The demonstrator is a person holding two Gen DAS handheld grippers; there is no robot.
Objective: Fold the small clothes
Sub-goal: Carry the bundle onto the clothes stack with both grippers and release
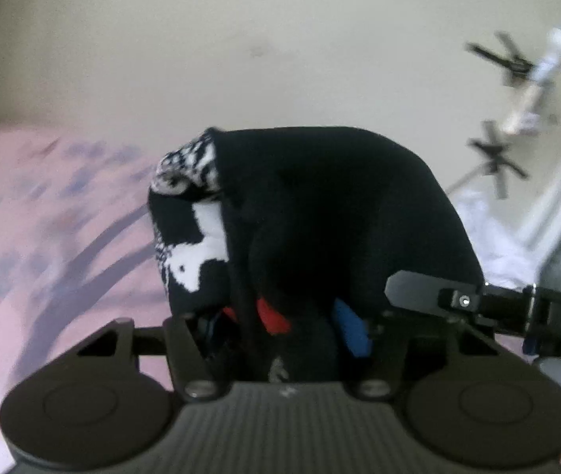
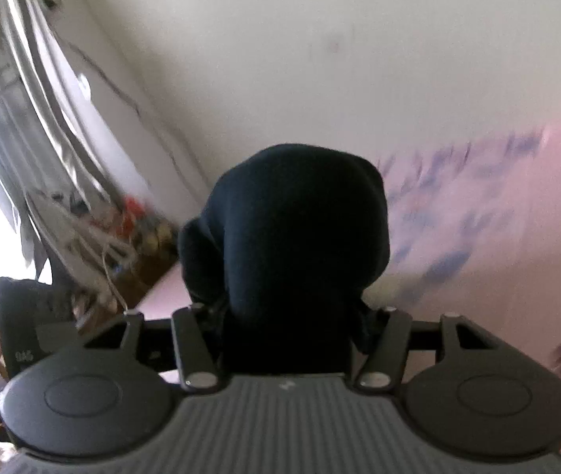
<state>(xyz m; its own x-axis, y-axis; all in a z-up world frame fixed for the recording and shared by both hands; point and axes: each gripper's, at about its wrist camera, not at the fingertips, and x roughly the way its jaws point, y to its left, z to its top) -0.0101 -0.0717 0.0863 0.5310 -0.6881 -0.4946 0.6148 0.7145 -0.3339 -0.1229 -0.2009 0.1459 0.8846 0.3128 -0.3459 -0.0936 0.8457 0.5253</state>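
Note:
A black knit garment with a white pattern (image 1: pixel 320 205) hangs bunched over my left gripper (image 1: pixel 312 320), lifted off the pink bed sheet (image 1: pixel 55 237). A fold of the cloth sits pinched between its red and blue pads, so the gripper is shut on it. One of my right gripper's black fingers (image 1: pixel 418 288) holds the same garment's right edge. In the right wrist view the black garment (image 2: pixel 300 229) drapes over my right gripper (image 2: pixel 292 316) and hides its fingertips. The cloth is gathered between the jaws and held up above the sheet.
The pink sheet with purple prints (image 2: pixel 497 217) spreads below both grippers, against a cream wall (image 1: pixel 280 39). Black tripod stands (image 1: pixel 493 158) and a white lamp are at the far right. A bright window with curtains (image 2: pixel 11 118) and floor clutter (image 2: pixel 138 229) lie beyond the bed's edge.

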